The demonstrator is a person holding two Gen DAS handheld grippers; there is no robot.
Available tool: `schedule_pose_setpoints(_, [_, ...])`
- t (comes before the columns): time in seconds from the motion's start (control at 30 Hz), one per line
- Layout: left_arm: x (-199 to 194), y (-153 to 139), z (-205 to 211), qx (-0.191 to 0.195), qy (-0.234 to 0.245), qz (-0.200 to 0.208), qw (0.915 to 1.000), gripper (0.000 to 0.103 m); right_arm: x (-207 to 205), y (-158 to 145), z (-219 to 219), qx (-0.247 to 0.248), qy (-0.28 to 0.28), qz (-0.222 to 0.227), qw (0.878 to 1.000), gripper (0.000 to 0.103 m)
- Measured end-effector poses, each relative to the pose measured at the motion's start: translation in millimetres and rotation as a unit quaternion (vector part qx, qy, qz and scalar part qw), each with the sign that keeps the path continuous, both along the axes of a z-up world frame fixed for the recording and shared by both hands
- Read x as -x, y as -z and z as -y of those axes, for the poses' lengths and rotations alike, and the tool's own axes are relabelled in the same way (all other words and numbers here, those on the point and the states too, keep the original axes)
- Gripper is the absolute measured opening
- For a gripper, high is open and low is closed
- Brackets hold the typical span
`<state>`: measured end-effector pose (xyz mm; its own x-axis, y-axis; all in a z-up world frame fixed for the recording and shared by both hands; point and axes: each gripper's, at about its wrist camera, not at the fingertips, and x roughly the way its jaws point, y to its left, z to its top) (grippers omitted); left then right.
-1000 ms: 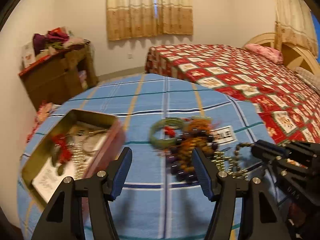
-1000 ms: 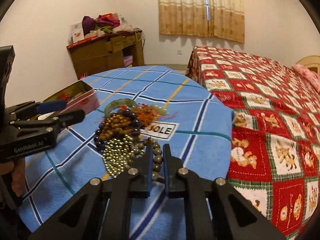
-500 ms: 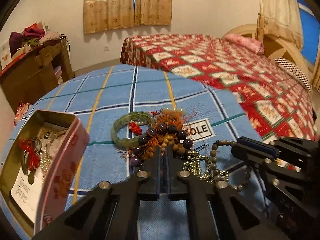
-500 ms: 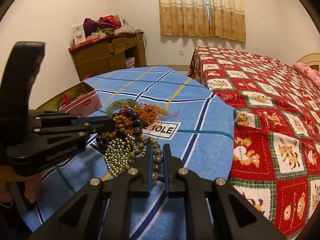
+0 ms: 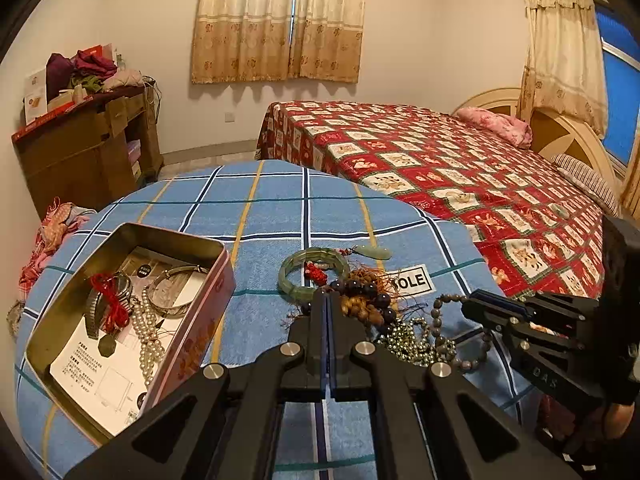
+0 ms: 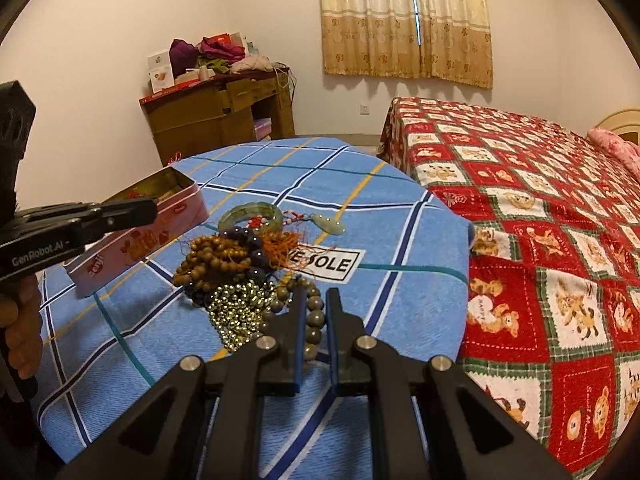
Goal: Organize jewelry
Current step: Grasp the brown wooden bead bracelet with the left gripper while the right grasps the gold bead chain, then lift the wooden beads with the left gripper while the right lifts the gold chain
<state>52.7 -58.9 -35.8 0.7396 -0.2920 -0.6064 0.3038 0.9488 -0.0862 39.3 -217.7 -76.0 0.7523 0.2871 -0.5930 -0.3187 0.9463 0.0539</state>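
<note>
Lying on the blue checked tablecloth [image 5: 272,216] is a heap of jewelry [image 6: 236,264], with a green bangle [image 5: 312,272] at its far side and an open pink tin [image 5: 188,320] holding pearls and a watch just left of it. The left gripper [image 5: 328,300] has its fingers pressed together at the near edge of the heap, and I cannot tell if anything is caught between them. The right gripper [image 6: 314,300] is closed on the grey bead bracelet [image 6: 314,318], which sits between its two fingers

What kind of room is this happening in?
Most likely a home bedroom: a bed with a red patterned cover, curtains at the window, and a wooden cabinet piled with clothes.
</note>
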Motion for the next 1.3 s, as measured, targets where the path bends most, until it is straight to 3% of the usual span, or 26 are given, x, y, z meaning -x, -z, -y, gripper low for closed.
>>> schedule_pose_setpoints(0.13, [1.3, 3.4, 6.6, -0.020, 0.000, 0.001, 0.9998, 0.001, -1.7, 3.1, -1.2, -0.002, -0.002, -0.004, 1.000, 0.012])
schedule_pose_setpoints(0.2, [-0.2, 7.1, 14.8, -0.037, 0.001, -0.002, 0.9993, 0.021, -1.9, 4.5, -2.6, -0.001, -0.004, -0.006, 1.000, 0.012])
schedule_pose_setpoints(0.23, [-0.8, 9.4, 19.4, -0.045, 0.001, -0.003, 0.9990, 0.047, -1.5, 4.3, -3.0, 0.000, -0.005, -0.005, 1.000, 0.012])
schedule_pose_setpoints(0.27, [-1.3, 10.9, 22.1, -0.048, 0.000, 0.000, 0.9989, 0.063, -1.2, 4.0, -2.8, 0.000, -0.005, -0.005, 1.000, 0.012])
schedule_pose_setpoints(0.3, [-1.7, 12.0, 23.9, -0.048, -0.001, 0.004, 0.9988, 0.064, -1.2, 3.7, -2.2, -0.001, -0.005, -0.004, 1.000, 0.012])
schedule_pose_setpoints(0.5, [-19.6, 25.7, 34.7, -0.053, 0.017, -0.032, 0.9979, 0.063, -2.0, 5.0, -0.3, -0.003, -0.004, -0.007, 1.000, 0.012])
schedule_pose_setpoints(0.53, [-23.3, 28.9, 35.5, -0.055, 0.017, -0.040, 0.9976, 0.054, -1.9, 5.3, -0.3, -0.004, -0.005, -0.007, 1.000, 0.012])
schedule_pose_setpoints(0.57, [-27.2, 32.9, 36.0, -0.051, 0.022, -0.052, 0.9971, 0.037, -2.0, 5.5, -0.5, -0.005, -0.006, -0.008, 1.000, 0.012])
schedule_pose_setpoints(0.7, [-28.8, 42.1, 39.0, -0.050, 0.032, -0.070, 0.9958, 0.018, -2.1, 6.2, -1.5, -0.006, -0.009, -0.009, 1.000, 0.012])
schedule_pose_setpoints(0.73, [-27.0, 39.7, 38.2, -0.049, 0.033, -0.069, 0.9958, 0.007, -1.6, 5.4, -1.1, -0.007, -0.010, -0.007, 1.000, 0.012])
schedule_pose_setpoints(1.1, [13.9, -50.6, -4.4, 0.021, 0.014, 0.033, 0.9991, 0.004, 8.2, -20.9, 3.0, -0.025, -0.011, 0.029, 0.999, 0.012])
schedule_pose_setpoints(1.3, [24.9, -81.4, -13.3, 0.033, 0.016, 0.073, 0.9967, 0.004, 9.2, -23.0, -0.6, -0.027, -0.021, 0.030, 0.999, 0.012])
